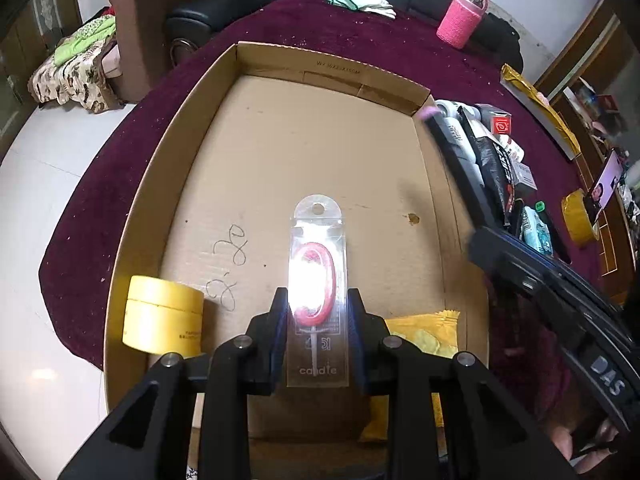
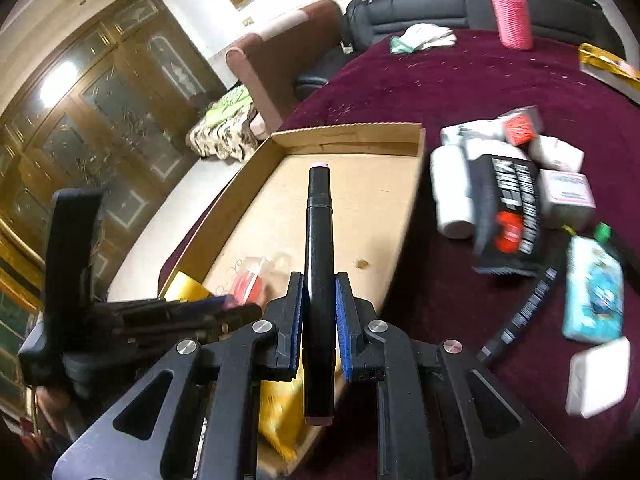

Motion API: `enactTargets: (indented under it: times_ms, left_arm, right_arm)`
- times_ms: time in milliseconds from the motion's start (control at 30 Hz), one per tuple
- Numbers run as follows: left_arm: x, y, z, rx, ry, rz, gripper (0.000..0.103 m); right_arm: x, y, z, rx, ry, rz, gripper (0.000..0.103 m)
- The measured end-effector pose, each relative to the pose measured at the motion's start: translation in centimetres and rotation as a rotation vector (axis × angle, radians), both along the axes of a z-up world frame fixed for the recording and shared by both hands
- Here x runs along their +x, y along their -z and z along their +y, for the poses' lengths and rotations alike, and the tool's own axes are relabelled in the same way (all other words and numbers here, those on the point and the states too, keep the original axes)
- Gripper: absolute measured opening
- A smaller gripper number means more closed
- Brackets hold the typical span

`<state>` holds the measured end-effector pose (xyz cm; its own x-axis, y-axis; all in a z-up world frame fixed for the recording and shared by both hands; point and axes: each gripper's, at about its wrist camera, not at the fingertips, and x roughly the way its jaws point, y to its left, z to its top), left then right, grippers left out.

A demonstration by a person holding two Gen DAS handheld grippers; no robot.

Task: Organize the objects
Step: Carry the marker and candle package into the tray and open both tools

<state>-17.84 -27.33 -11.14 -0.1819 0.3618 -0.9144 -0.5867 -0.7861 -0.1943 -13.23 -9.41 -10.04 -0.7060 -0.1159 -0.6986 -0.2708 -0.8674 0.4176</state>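
Observation:
My left gripper (image 1: 317,296) is shut on a clear candle pack (image 1: 318,264) holding a red number-shaped candle. It hangs low over the floor of the open cardboard box (image 1: 332,60). In the box a yellow jar (image 1: 164,316) stands at the near left and a yellow snack packet (image 1: 424,332) lies at the near right. My right gripper (image 2: 319,280) is shut on a black marker (image 2: 319,216) with a pink tip, above the box's near right edge (image 2: 348,136). The marker (image 1: 452,152) also shows over the box's right wall in the left wrist view.
On the maroon cloth right of the box lie a black pouch (image 2: 508,216), a white bottle (image 2: 452,192), a teal pack (image 2: 596,292) and small boxes. A pink bottle (image 2: 510,12) and gloves (image 2: 428,36) sit at the far side. A tape roll (image 1: 576,220) lies far right.

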Motion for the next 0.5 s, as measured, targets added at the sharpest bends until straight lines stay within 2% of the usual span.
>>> enactTargets:
  times_ms: [267, 367, 500]
  left_arm:
    - [-1.8, 0.3, 0.6, 0.006, -0.011, -0.016, 0.027]
    - [-2.4, 0.2, 0.8, 0.021, -0.012, -0.035, 0.027]
    - [-2.5, 0.3, 1.2, 0.008, -0.013, -0.025, 0.027]
  right_arm:
    - [-4.3, 2.1, -0.5, 0.051, 0.004, -0.096, 0.015]
    - [-4.8, 2.7, -0.7, 0.050, 0.012, -0.134, 0.015]
    - [-4.9, 2.9, -1.7, 0.108, 0.005, -0.149, 0.015]
